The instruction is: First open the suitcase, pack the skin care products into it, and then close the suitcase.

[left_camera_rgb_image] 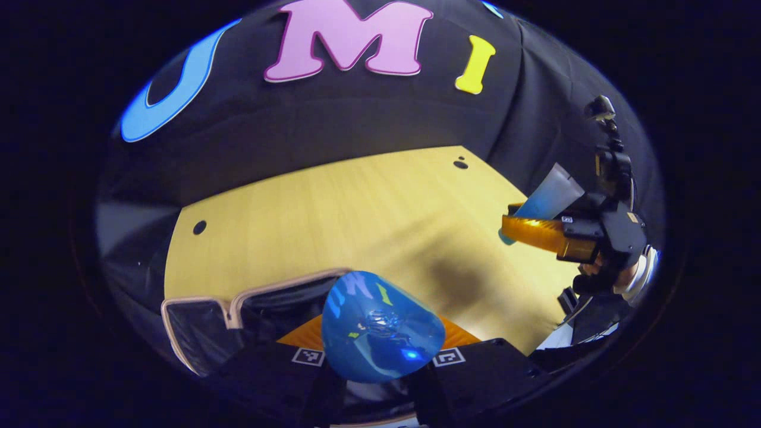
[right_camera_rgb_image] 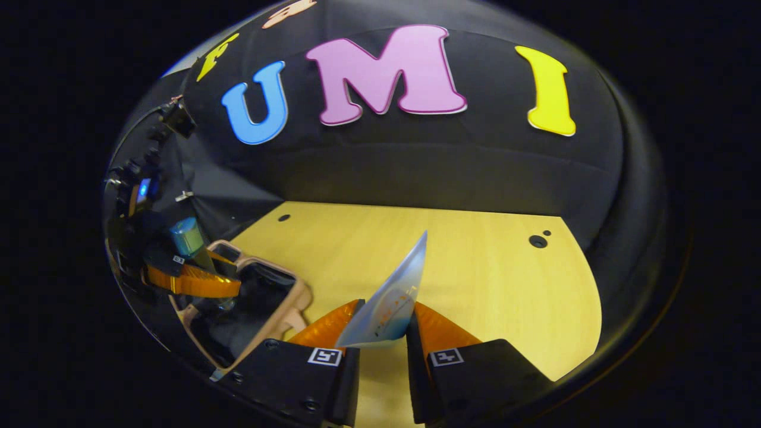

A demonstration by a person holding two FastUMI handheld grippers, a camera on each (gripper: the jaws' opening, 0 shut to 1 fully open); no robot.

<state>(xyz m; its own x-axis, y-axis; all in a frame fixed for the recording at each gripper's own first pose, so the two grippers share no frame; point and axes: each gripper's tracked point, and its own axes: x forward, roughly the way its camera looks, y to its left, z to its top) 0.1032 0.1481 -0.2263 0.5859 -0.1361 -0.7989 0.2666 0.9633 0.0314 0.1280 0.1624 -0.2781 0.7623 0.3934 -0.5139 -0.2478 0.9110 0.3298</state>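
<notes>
Pale wood surface [left_camera_rgb_image: 357, 202] with black cloth wall behind; the open suitcase [right_camera_rgb_image: 261, 303] is the landmark, lid up, dark lining showing inside a tan rim.

Left gripper view: left gripper [left_camera_rgb_image: 380, 351] has its fingers closed on a blue bottle [left_camera_rgb_image: 380, 327], whose glossy end faces the camera. The bottle sits just right of the suitcase [left_camera_rgb_image: 238, 309] rim and above the surface, not touching it. Farther right of the suitcase, well apart from it, the right gripper [left_camera_rgb_image: 535, 232] is held up by a hand [left_camera_rgb_image: 618, 276] and grips a pale blue tube [left_camera_rgb_image: 550, 199], crimped end tilted up and away.

Right gripper view: right gripper [right_camera_rgb_image: 380, 333] fingers pinch the tube [right_camera_rgb_image: 392, 303] near its lower end; the flat crimped end points up and to the right. Tube is right of the suitcase, over bare wood (off the surface). The left gripper [right_camera_rgb_image: 196, 282] hangs over the suitcase's left edge, and the bottle [right_camera_rgb_image: 187, 238] stands upright between its fingers, cap up. Whether the bottle's base touches the lining cannot be told.
</notes>
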